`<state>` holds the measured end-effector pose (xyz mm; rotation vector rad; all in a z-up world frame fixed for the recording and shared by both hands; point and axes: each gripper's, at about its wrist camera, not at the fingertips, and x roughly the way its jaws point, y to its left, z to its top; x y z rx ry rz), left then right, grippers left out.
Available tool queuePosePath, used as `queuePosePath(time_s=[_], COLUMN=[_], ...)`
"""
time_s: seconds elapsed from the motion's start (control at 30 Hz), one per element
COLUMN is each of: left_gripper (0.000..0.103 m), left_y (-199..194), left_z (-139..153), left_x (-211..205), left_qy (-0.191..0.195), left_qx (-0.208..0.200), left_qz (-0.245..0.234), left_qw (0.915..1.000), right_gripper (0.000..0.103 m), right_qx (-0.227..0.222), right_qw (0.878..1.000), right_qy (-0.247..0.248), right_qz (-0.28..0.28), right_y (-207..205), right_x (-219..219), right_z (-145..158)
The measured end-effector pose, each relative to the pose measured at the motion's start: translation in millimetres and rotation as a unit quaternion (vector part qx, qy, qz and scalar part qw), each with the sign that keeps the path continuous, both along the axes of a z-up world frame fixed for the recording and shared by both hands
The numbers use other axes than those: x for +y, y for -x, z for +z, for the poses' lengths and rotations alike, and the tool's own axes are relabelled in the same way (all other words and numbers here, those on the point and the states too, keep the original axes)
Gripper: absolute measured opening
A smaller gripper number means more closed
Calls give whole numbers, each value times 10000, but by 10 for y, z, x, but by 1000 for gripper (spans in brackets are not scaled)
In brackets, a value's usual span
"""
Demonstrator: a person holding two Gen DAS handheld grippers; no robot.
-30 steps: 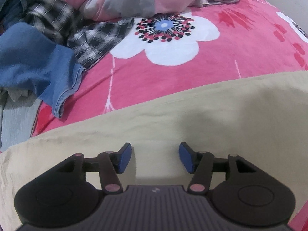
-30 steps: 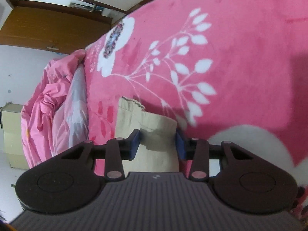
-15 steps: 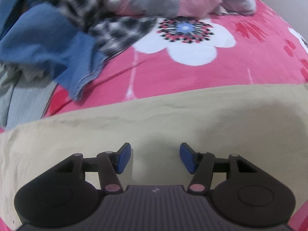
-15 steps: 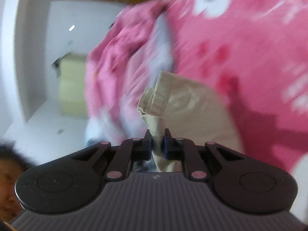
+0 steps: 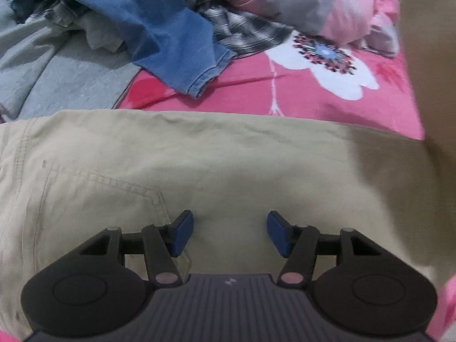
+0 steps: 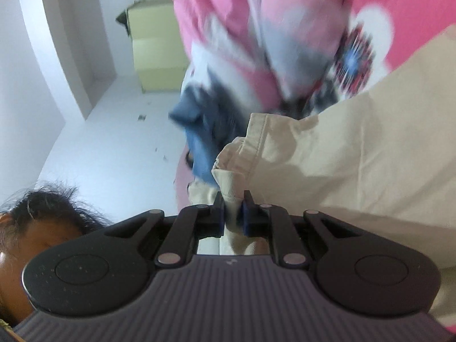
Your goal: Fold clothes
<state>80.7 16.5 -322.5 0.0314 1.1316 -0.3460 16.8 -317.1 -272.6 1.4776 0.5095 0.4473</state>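
Beige trousers (image 5: pixel 199 165) lie spread across the pink flowered bedspread (image 5: pixel 299 94), a stitched back pocket showing at the left. My left gripper (image 5: pixel 226 235) hovers over them near the pocket, its blue pads apart with only flat cloth below. In the right wrist view my right gripper (image 6: pixel 234 213) is shut on a bunched hem end of the beige trousers (image 6: pixel 356 154), lifted off the bed. That raised leg shows as a beige sheet at the right edge of the left wrist view.
A blue denim garment (image 5: pixel 171 40), a plaid shirt (image 5: pixel 245 31) and a grey garment (image 5: pixel 65 82) are piled at the bed's far left. A pink and grey quilt (image 5: pixel 319 8) lies behind. A person's head (image 6: pixel 42 228) is at lower left; a pale yellow cabinet (image 6: pixel 156 45) stands on the floor.
My right gripper closed on the trouser hem and swung up, lifting it off the bed. My left gripper slid left over the trousers to the pocket, still open.
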Motion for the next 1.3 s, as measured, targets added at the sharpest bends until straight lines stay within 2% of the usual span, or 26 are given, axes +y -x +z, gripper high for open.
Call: queuePosePath(time_s=[0.1,0.2,0.3,0.4,0.43,0.5,0.6,0.63,0.73,0.83,0.93,1.0,1.07,1.1,1.17,1.2,1.27,1.3], left_gripper=[55,56,56,56,56,55,56,56,56,57,57,58,59,60,61,61,61,61], left_y=[-64,-106,-152,-188,-186,-128,-5,20,25,4,-40,-73,-102,-119,-160,-180,-226,-245], left_z=[137,434,650,747,745,661,524,496,447,398,338,301,273,258,236,229,217,216], left_x=[293,871,1611,2320,2550,2917,3318,3408,3535,3552,3521,3504,3484,3475,3447,3427,3372,3338], left_qy=[310,570,974,1299,1391,1576,1984,2124,2504,2707,2811,2863,2892,2904,2905,2889,2828,2786], left_qx=[174,152,229,355,399,527,691,721,786,855,987,1057,1121,1159,1229,1263,1361,1410], left_qz=[287,897,1647,2294,2494,2881,3345,3427,3419,3289,3169,3076,2993,2951,2836,2752,2538,2414], left_qw=[9990,9942,9813,9640,9575,9431,9187,9123,9023,9007,9005,9012,9023,9028,9056,9082,9149,9188], right_gripper=[10,10,10,10,10,10,10,10,10,10,10,10,19,20,33,34,34,34], right_qx=[-4,-88,-195,-270,-280,-207,80,25,-143,-439,-652,-767,-786,-859,-1341,-1626,-2037,-2073], right_qw=[9998,9990,9964,9894,9838,9655,9229,9141,8845,8560,8267,8119,7851,7650,7274,7106,6958,6966], right_qy=[50,103,267,741,1090,1880,2991,3209,3852,4407,4855,5072,5370,5586,5924,6020,5966,5904], right_qz=[203,416,780,1220,1393,1789,2423,2478,2629,2668,2768,2789,2985,3089,3192,3260,3441,3510], right_y=[-148,-290,-448,-571,-609,-649,-585,-539,-403,-424,-486,-520,-577,-545,-406,-328,-184,-131], right_x=[458,909,1452,2015,2231,2659,3258,3349,3619,3781,3986,4102,4272,4364,4508,4565,4613,4569], right_z=[3,16,39,-8,-32,-131,-366,-336,-243,-104,-170,-255,-423,-466,-399,-345,-243,-202])
